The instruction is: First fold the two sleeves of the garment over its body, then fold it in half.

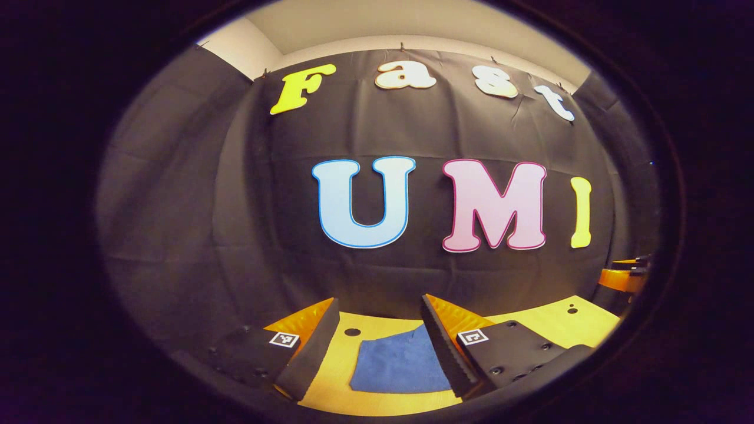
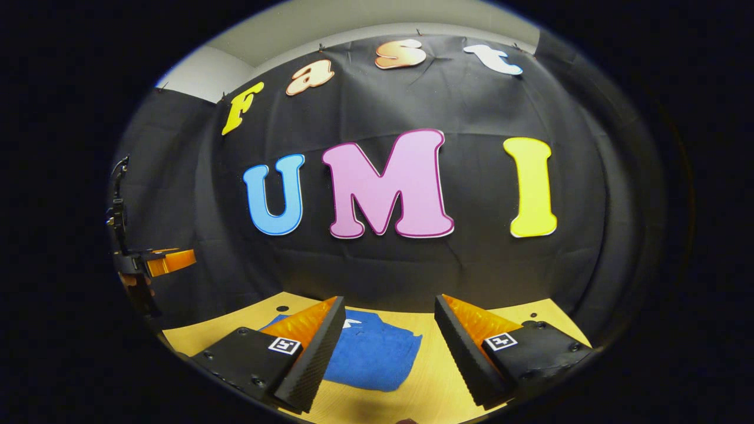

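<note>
Lying flat on table (image 2: 436,377), blue garment (image 2: 371,353) (seemingly folded), both hand-held grippers (image 1: 377,347) (image 2: 389,347) spread apart

A light wooden table (image 1: 548,324) carries everything, its top reaching back to the black cloth wall. Small dark round holes mark the surface, one near the back edge in the left gripper view and one at the back left in the right gripper view. A blue garment (image 1: 400,368) lies flat on the wood, folded into a compact shape, with bare table all round it. In the right gripper view the garment (image 2: 371,353) shows a small white mark near its far edge.
</note>
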A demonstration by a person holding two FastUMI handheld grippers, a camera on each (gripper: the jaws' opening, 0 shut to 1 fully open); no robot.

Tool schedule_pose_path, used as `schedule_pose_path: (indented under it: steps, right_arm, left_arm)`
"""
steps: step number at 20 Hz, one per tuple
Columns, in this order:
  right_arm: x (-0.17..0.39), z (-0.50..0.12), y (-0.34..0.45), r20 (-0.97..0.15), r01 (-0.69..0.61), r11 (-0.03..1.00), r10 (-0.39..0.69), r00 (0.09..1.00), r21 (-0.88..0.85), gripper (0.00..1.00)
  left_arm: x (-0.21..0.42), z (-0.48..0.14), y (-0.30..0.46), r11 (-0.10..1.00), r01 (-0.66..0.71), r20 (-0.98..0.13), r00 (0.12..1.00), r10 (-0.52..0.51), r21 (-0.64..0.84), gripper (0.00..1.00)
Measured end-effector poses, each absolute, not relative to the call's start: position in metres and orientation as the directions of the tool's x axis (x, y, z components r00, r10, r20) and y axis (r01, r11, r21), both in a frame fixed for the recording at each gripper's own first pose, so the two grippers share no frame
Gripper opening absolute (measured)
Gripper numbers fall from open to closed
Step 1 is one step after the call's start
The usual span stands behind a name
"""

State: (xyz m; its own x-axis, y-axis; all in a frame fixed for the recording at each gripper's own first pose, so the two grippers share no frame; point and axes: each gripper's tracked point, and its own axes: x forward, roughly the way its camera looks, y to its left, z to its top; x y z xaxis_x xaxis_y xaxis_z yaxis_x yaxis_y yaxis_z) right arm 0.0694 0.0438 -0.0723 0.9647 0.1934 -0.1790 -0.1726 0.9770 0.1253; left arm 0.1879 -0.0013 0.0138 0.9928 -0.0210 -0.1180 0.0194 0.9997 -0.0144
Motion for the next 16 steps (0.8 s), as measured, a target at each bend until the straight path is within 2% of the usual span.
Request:
schedule_pose_path:
  steps: [8,13,16]
  right_arm:
    - [-0.025,-0.046,0.053,-0.180,-0.136,0.981,0.159,0.971,0.137,0.96]
    - [-0.046,-0.028,0.057,-0.166,-0.141,0.976,0.169,0.972,0.166,0.96]
    - [-0.054,-0.021,0.053,-0.164,-0.127,0.978,0.155,0.974,0.168,0.97]
  left_arm:
    - [0.087,0.019,0.010,0.999,0.036,-0.127,0.991,-0.039,-0.027,0.80]
    - [0.053,0.039,0.019,0.999,0.031,-0.067,0.997,-0.033,-0.031,0.81]
    - [0.037,0.037,0.021,0.998,0.040,-0.070,0.997,-0.043,-0.042,0.80]
